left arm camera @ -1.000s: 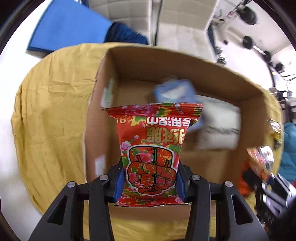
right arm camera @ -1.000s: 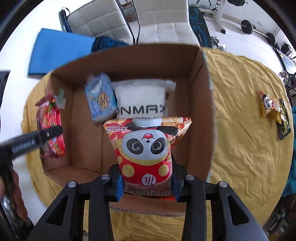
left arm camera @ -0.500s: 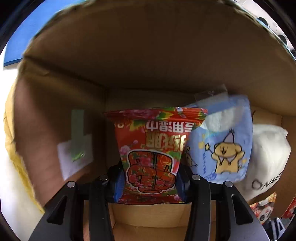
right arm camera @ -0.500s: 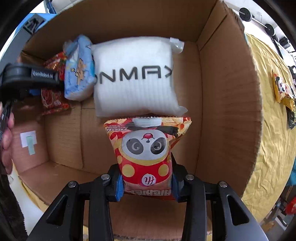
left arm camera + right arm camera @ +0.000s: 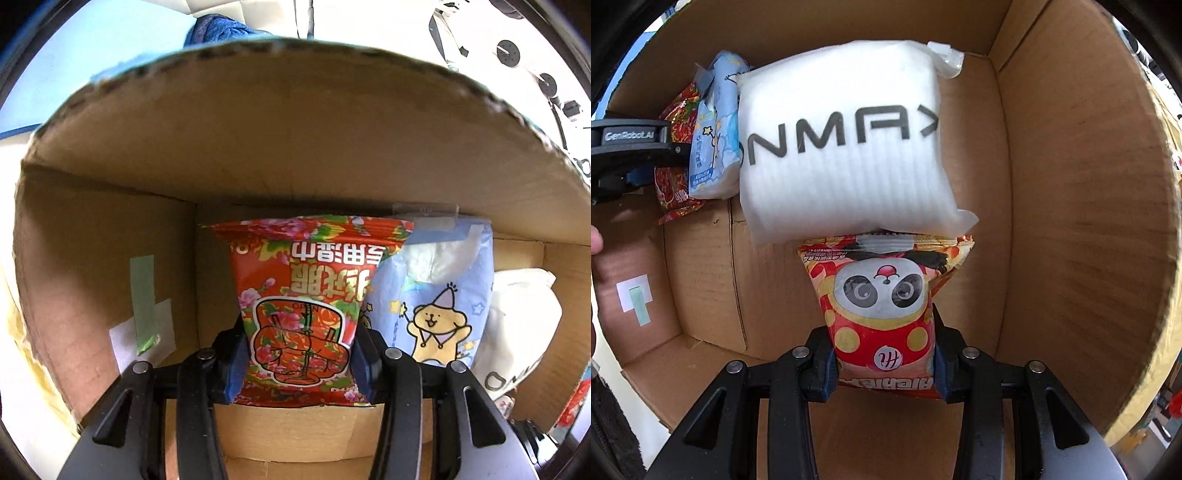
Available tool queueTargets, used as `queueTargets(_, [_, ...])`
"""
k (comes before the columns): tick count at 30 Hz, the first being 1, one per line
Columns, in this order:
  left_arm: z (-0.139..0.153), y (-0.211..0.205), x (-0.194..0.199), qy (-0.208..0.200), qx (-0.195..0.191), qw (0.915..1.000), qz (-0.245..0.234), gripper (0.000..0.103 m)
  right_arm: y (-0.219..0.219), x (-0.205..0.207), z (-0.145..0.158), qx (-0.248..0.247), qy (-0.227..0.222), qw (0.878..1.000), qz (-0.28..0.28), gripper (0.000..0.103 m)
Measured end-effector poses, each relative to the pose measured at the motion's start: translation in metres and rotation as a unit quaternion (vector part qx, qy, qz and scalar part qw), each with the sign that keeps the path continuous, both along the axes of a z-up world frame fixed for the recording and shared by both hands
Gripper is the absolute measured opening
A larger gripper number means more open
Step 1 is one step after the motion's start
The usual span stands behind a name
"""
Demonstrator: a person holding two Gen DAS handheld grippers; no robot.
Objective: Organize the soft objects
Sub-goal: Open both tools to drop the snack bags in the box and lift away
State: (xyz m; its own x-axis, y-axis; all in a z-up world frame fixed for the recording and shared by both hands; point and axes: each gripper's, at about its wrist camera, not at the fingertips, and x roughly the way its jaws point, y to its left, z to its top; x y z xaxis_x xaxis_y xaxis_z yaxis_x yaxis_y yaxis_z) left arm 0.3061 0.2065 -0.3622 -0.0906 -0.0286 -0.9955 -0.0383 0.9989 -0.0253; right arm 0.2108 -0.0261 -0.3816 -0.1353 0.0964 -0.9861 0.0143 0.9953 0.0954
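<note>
My left gripper (image 5: pixel 297 363) is shut on a red floral packet (image 5: pixel 306 299), held inside the cardboard box (image 5: pixel 280 147) by its far left corner, against a blue bear tissue pack (image 5: pixel 436 306). My right gripper (image 5: pixel 882 363) is shut on a panda snack bag (image 5: pixel 882 291), low inside the box (image 5: pixel 1063 184), its top edge touching a white foam pack marked ONMAX (image 5: pixel 846 140). In the right wrist view the left gripper (image 5: pixel 631 147) shows at the left with the red packet (image 5: pixel 677 125) and the blue pack (image 5: pixel 716 129).
The box stands on a yellow cloth (image 5: pixel 1145 398). A taped white label (image 5: pixel 142 325) is on the box's left wall. A blue mat (image 5: pixel 85 74) and white chairs lie beyond the box. The white pack (image 5: pixel 517 325) shows at the right in the left wrist view.
Both grippers have gone down deeper into the box with their packets. The red packet now sits beside the blue pack; the panda bag has reached the white pack's near edge.
</note>
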Motion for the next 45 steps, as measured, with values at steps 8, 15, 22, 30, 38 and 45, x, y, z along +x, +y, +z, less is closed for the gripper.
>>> queueTargets(8, [0.004, 0.002, -0.008, 0.021, -0.015, 0.9996, -0.006, 0.05, 0.001, 0.004, -0.003, 0.002, 0.007, 1.0, -0.005, 0.045])
queueTargets(15, [0.021, 0.003, -0.018, 0.015, -0.028, 0.9995, -0.001, 0.059, 0.0, 0.005, 0.015, 0.003, -0.008, 1.0, -0.008, 0.072])
queueTargets(22, [0.05, -0.005, -0.045, -0.002, -0.038, 0.9993, -0.001, 0.059, 0.003, -0.003, 0.048, 0.006, -0.028, 1.0, 0.003, 0.081])
queueTargets(30, [0.093, -0.001, -0.101, -0.051, -0.053, 0.9973, -0.002, 0.079, 0.007, -0.02, 0.097, 0.006, -0.066, 0.998, 0.018, 0.099])
queueTargets(38, [0.136, 0.023, -0.106, -0.109, -0.043, 0.993, 0.013, 0.103, 0.0, -0.025, 0.139, -0.007, -0.106, 0.994, 0.017, 0.103])
queueTargets(45, [0.164, 0.02, -0.131, -0.15, -0.03, 0.9882, 0.016, 0.103, -0.006, -0.042, 0.171, -0.009, -0.147, 0.989, 0.021, 0.103])
